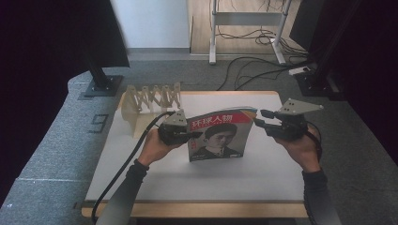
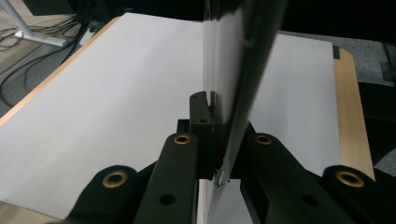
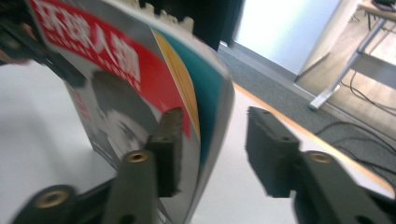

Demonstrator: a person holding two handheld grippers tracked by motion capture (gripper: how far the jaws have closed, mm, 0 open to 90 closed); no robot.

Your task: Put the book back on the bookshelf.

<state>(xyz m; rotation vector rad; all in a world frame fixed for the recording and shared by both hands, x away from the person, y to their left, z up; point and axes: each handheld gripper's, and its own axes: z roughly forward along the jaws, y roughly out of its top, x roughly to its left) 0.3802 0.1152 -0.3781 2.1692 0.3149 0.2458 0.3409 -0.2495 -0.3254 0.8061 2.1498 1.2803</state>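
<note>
Over the white tabletop (image 1: 263,178), a glossy magazine (image 1: 219,136) stands upright, pinched at its edge by the left hand-held gripper (image 1: 191,135); right hand-held gripper (image 1: 259,123) spread around its opposite edge.

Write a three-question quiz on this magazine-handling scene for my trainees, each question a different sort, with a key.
1. True or false: the magazine lies flat on the table.
2. Which claw is shut on the magazine? A) left claw B) right claw
3. Fill in: behind the left hand stands a folding wooden ____.

Key
1. False: it stands upright on its lower edge.
2. A; the right claw is open, its jaws either side of the magazine's edge.
3. rack.
</note>
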